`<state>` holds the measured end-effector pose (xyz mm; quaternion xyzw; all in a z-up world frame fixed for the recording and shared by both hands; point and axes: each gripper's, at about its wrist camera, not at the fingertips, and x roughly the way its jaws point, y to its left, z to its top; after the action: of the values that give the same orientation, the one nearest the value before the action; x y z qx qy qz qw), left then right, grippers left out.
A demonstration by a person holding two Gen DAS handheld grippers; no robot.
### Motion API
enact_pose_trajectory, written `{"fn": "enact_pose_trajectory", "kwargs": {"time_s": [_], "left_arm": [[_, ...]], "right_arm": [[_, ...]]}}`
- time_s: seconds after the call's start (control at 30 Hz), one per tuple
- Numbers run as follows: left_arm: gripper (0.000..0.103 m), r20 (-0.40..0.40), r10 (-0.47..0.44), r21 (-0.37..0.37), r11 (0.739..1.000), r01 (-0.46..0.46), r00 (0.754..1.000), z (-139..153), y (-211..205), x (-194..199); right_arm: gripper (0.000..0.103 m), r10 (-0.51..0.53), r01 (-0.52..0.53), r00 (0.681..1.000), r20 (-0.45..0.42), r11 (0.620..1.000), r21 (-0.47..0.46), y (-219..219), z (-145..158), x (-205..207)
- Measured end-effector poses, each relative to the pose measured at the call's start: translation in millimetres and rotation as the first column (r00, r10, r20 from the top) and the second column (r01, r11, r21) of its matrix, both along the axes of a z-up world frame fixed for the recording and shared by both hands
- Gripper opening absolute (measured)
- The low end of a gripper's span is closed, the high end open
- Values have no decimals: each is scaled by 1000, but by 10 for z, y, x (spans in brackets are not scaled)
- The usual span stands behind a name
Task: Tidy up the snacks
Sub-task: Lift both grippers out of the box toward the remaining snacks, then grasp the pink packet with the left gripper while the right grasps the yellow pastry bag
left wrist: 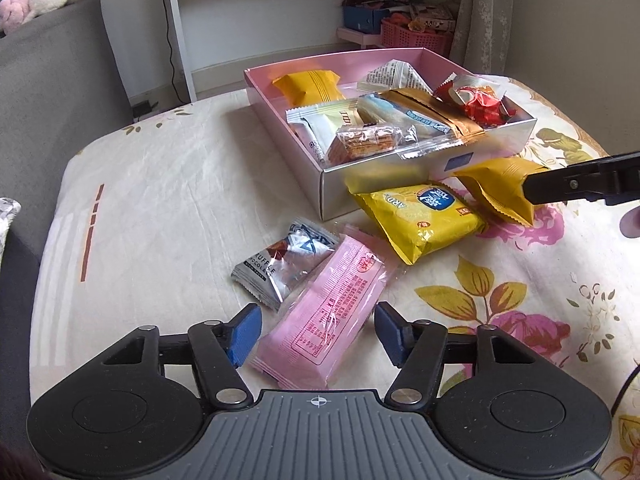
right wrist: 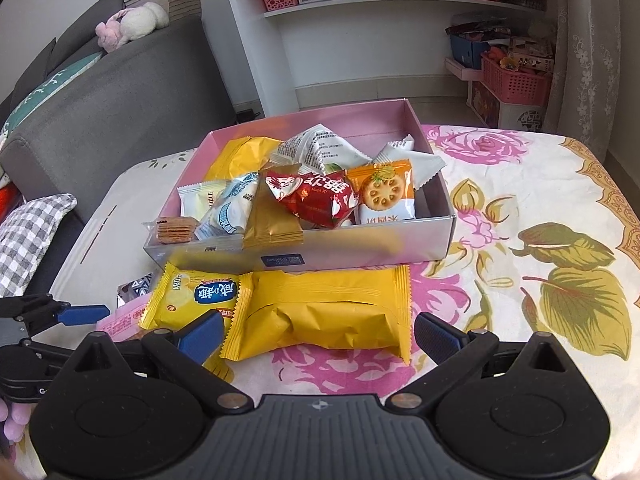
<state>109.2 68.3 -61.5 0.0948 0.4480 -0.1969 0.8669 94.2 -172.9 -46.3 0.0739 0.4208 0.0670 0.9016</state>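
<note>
A pink-lined box (left wrist: 420, 170) (right wrist: 360, 246) on the table holds several snack packs. In front of it lie a pink wafer pack (left wrist: 324, 316), a silver truffle pack (left wrist: 286, 264), a yellow cracker pack (left wrist: 420, 216) (right wrist: 196, 296) and a plain orange-yellow pack (left wrist: 500, 188) (right wrist: 320, 312). My left gripper (left wrist: 318, 334) is open, its blue fingers on either side of the pink pack's near end. My right gripper (right wrist: 318, 336) is open, straddling the orange-yellow pack; it shows at the right edge of the left wrist view (left wrist: 580, 184).
The table has a floral cloth (right wrist: 540, 260). A grey sofa (right wrist: 100, 120) stands to the left with a plush toy and cushions. White shelves (right wrist: 360, 12) and pink baskets (right wrist: 516, 84) stand behind the table.
</note>
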Motion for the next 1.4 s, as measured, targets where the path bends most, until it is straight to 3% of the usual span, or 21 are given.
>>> {"fn": "enact_pose_trajectory", "kwargs": {"time_s": [0.27,0.63,0.9,1.03,1.23,1.4], "left_arm": [[53,-31,-48,6,999,48,998,-9,-119,-80],[57,20,35,-4,999,-35,999,-41,-198,-21],[56,41,52,-11,999,-52,998,-56,-208,-36],[54,32,57,-11,998,-56,998,-47,-212,-36],[41,14,65,-7,998,-65,998,-20,-239,-33],[33,-3,68,-8,998,-68,998,-5,-246,-41]], "right_arm": [[96,-38,38,998,-52,999,-8,54,-153,188],[97,-25,24,997,-73,1000,-7,69,-307,337],[96,26,-28,999,-41,998,-55,140,-323,319],[91,46,-49,998,-45,997,-67,128,-303,315],[76,75,-78,996,-44,995,-67,105,-260,283],[72,99,-102,994,-41,991,-86,126,-229,248]]}}
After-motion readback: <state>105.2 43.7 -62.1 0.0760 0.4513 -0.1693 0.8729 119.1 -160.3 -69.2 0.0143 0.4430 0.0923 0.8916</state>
